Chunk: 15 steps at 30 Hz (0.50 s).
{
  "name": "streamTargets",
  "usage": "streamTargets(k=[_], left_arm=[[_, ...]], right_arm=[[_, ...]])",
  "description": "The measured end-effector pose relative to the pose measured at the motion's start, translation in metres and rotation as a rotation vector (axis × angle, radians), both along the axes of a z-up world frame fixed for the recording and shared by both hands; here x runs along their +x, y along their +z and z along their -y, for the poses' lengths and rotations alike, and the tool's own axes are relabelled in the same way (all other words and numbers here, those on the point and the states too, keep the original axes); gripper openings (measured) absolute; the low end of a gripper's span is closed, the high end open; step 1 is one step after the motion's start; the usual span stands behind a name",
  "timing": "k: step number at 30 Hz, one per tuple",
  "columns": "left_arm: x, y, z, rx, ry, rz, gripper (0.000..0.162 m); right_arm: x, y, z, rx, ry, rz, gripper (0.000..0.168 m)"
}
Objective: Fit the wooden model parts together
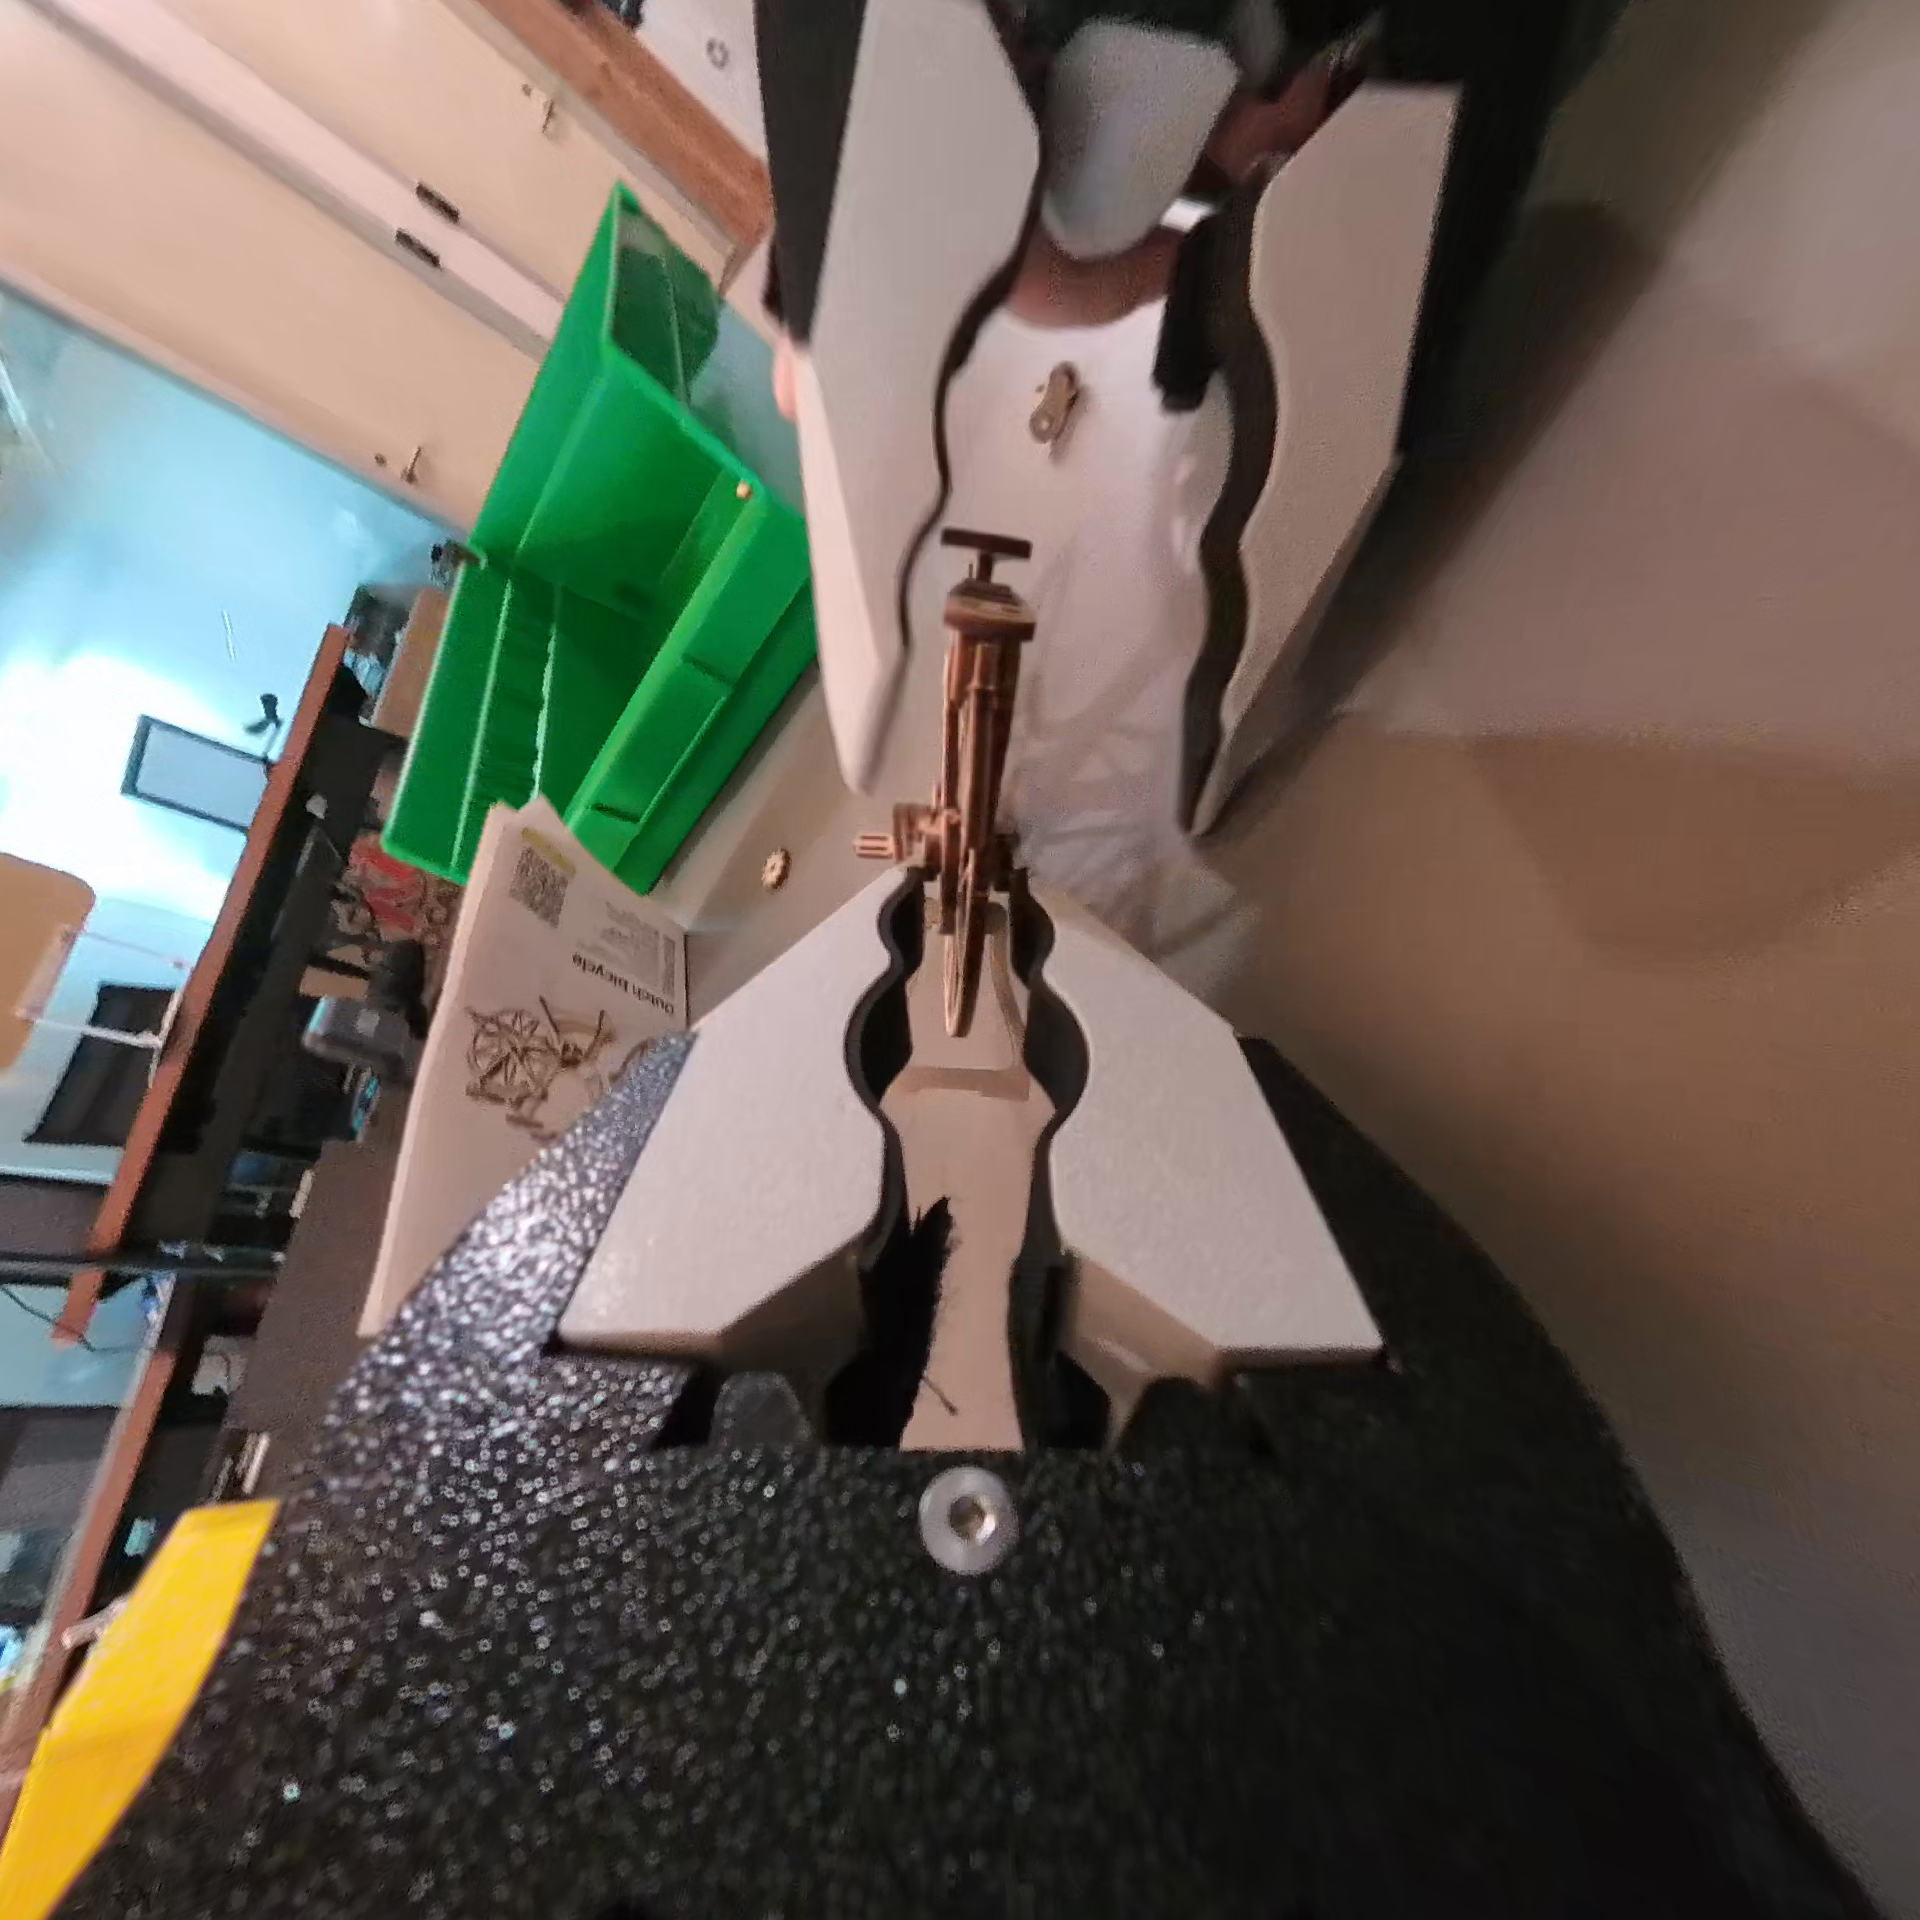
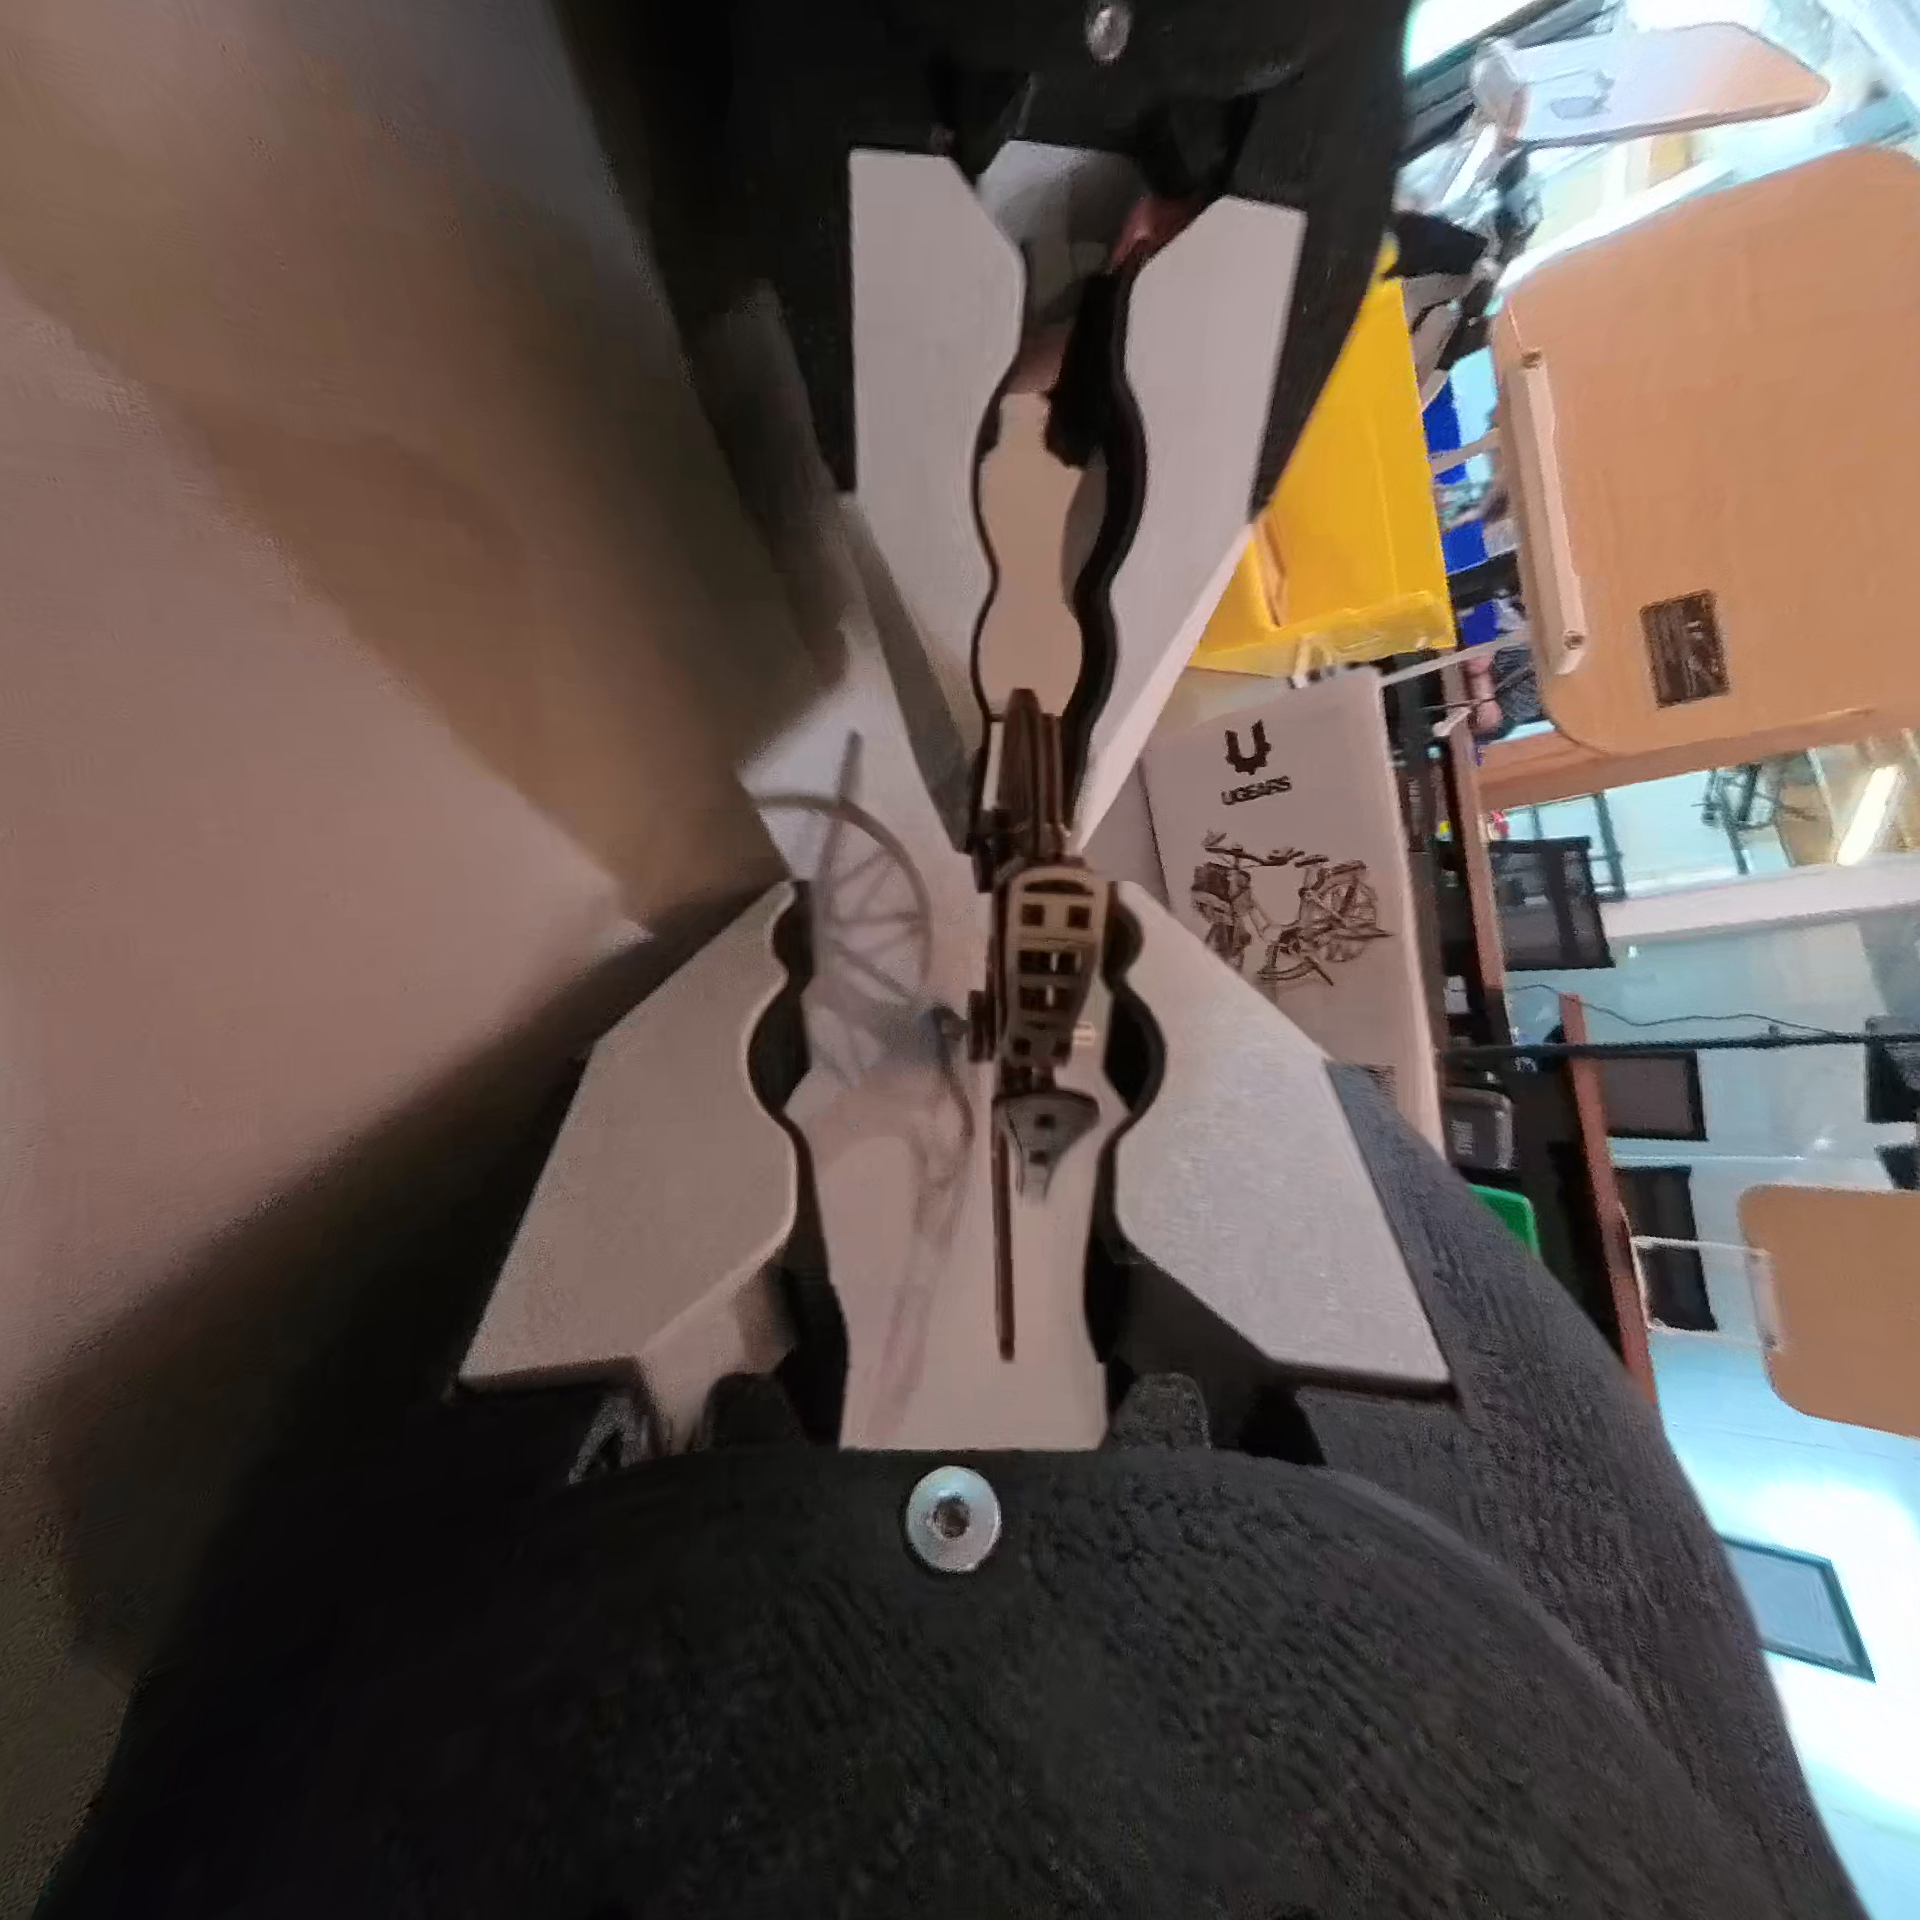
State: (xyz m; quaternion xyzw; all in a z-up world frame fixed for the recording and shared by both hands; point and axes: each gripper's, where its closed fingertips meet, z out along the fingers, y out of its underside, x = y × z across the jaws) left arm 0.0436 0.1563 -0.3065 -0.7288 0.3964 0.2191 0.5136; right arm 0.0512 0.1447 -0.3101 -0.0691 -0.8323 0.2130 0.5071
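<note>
A wooden bicycle model [image 1: 971, 707] hangs edge-on above the white table [image 1: 1101, 665]. My left gripper [image 1: 966, 894] is shut on its wheel at the near end. My right gripper [image 1: 1029, 795] faces it from the top of the left wrist view, jaws wide apart on either side of the model's handlebar end. In the right wrist view the right gripper [image 2: 956, 894] is open around the model's slatted rack [image 2: 1044, 966], and the left gripper [image 2: 1029, 769] pinches the model from the far side. The model's wheel shadow [image 2: 862, 914] falls on the table.
A green divided bin [image 1: 623, 582] and a printed instruction sheet [image 1: 540, 997] lie to the left. A small wooden gear [image 1: 774, 868] and a loose wooden piece [image 1: 1055, 405] sit on the table. A yellow bin [image 2: 1340, 499] and a booklet with a bicycle drawing [image 2: 1288, 894] are at the right. My two grippers' fingertips are within a few centimetres of each other.
</note>
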Motion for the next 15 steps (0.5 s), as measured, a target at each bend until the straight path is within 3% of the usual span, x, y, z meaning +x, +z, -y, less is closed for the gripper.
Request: streamTargets(k=[3,8,11,15], left_arm=[[-0.013,0.001,0.000,0.000,0.058,-0.007,0.014],[-0.024,0.008,-0.001,0.026,0.124,0.007,0.014],[-0.032,0.028,-0.002,0.062,0.177,0.264,0.014],[-0.034,0.046,-0.003,-0.015,0.193,0.846,0.014]], right_arm=[[0.003,0.017,-0.001,-0.098,0.036,-0.057,0.079],[0.010,0.054,-0.006,-0.244,0.091,-0.227,0.081],[0.014,0.076,-0.014,-0.322,0.088,-0.331,0.078],[0.015,0.089,-0.024,-0.383,0.071,-0.389,0.073]])
